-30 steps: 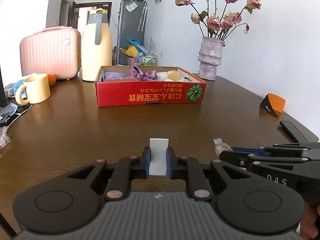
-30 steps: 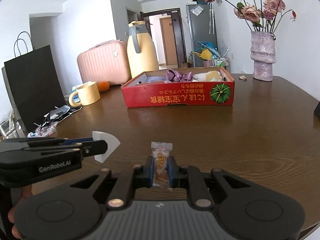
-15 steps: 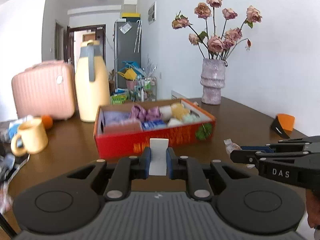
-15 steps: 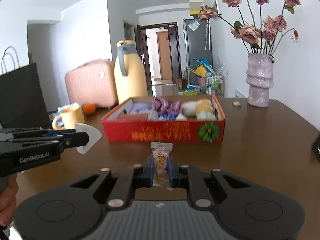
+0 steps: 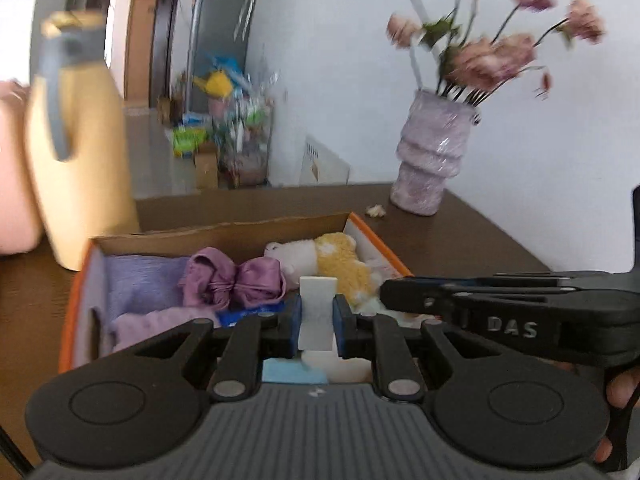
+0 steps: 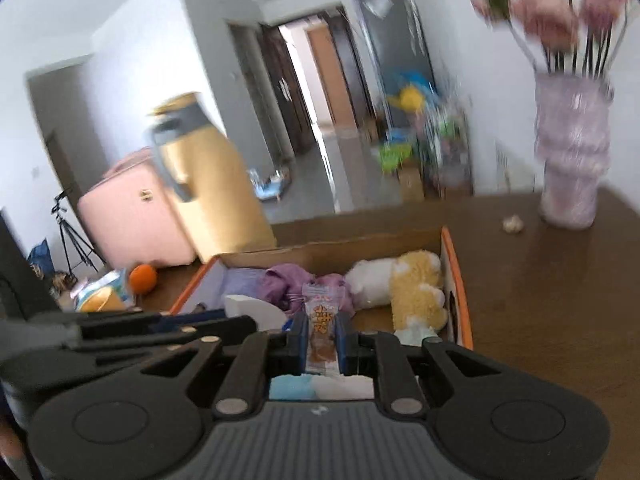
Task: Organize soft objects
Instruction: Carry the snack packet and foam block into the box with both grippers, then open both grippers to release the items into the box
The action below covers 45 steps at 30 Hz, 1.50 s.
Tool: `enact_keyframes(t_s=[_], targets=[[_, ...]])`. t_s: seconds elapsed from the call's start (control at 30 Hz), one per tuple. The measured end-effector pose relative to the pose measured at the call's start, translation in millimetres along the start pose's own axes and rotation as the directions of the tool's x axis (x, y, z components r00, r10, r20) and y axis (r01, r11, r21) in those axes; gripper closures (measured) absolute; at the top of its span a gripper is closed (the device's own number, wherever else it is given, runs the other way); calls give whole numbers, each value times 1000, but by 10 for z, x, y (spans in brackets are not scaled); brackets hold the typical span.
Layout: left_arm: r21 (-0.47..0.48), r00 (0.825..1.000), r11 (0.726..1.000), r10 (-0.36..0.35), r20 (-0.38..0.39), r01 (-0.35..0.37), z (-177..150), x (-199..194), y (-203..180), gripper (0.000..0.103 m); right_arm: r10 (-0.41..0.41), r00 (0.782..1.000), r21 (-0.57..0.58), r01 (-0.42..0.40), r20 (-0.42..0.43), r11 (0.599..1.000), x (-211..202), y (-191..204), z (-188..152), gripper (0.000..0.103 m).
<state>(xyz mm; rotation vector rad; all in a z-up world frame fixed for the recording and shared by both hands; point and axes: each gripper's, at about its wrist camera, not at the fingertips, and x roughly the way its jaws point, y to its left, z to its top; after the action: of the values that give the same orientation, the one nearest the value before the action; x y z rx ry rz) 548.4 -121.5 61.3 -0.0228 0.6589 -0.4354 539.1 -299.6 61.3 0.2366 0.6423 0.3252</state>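
My left gripper [image 5: 316,322] is shut on a white foam wedge [image 5: 317,312] and hangs over the near part of the open cardboard box [image 5: 224,230]. My right gripper [image 6: 322,332] is shut on a small wrapped snack packet [image 6: 320,330] and hangs over the same box [image 6: 454,280], to the right of the left gripper [image 6: 168,324]. Inside the box lie a purple bow [image 5: 232,282], a white and yellow plush toy [image 5: 320,256], lavender cloths [image 5: 140,280] and pale blue and white soft pieces [image 5: 288,372] below the fingers.
A yellow thermos jug [image 5: 76,168] and a pink case [image 6: 132,216] stand behind the box at the left. A lavender vase with dried roses [image 5: 434,160] stands at the back right. An orange [image 6: 143,278] and a yellow mug [image 6: 96,300] sit at the left.
Both grippers have risen and moved forward from the table's near side to above the box, each still holding its object. The view is now motion blurred.
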Motion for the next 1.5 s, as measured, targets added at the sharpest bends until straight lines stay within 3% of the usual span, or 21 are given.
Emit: enact_keyframes(t_s=[0.17, 0.27, 0.37, 0.53, 0.6, 0.67, 0.7, 0.87, 1.07, 1.27, 1.33, 1.37, 1.4, 1.5], targets=[[-27, 997, 999, 35, -69, -37, 119, 637, 127, 86, -51, 993, 18, 54, -105, 998, 674, -234, 196, 87], [-114, 993, 993, 4, -122, -18, 90, 925, 248, 85, -103, 987, 14, 106, -124, 994, 919, -345, 187, 86], [-150, 987, 989, -16, -158, -8, 36, 1102, 321, 85, -89, 987, 49, 96, -132, 994, 1064, -488, 149, 87], [-179, 990, 984, -15, -138, -10, 25, 1127, 365, 66, -55, 994, 75, 62, -97, 995, 1036, -588, 173, 84], [-160, 992, 987, -3, -126, -18, 39, 1088, 333, 52, -66, 994, 71, 72, -86, 995, 1000, -580, 208, 77], [-133, 994, 991, -22, -107, 7, 41, 996, 289, 46, -49, 997, 77, 54, -64, 996, 928, -580, 244, 58], [-122, 994, 992, -20, -103, 7, 47, 945, 267, 45, -39, 998, 78, 43, -53, 996, 886, -567, 257, 55], [-73, 996, 997, 30, -86, -37, 63, 647, 246, 37, -74, 997, 42, 76, -37, 996, 671, -457, 294, 56], [-25, 983, 983, 178, -52, -180, -21, 76, 462, 29, -152, 988, -41, 152, -11, 988, 165, -355, 251, 54], [-49, 945, 947, 319, 69, -316, -175, -789, 609, 19, -218, 973, -113, 225, 72, 968, -478, -186, 93, 44], [-73, 932, 940, 341, 123, -334, -263, -1063, 620, 10, -233, 964, -139, 250, 126, 958, -691, -84, -17, 31], [-86, 926, 937, 348, 143, -339, -294, -1158, 619, 2, -235, 960, -153, 258, 153, 954, -772, -39, -70, 19], [-104, 914, 929, 368, 169, -355, -339, -1265, 614, 1, -237, 954, -170, 269, 185, 948, -839, 6, -131, 13], [-112, 883, 908, 418, 214, -403, -477, -1470, 565, 0, -256, 936, -201, 306, 240, 931, -970, 153, -301, 12]])
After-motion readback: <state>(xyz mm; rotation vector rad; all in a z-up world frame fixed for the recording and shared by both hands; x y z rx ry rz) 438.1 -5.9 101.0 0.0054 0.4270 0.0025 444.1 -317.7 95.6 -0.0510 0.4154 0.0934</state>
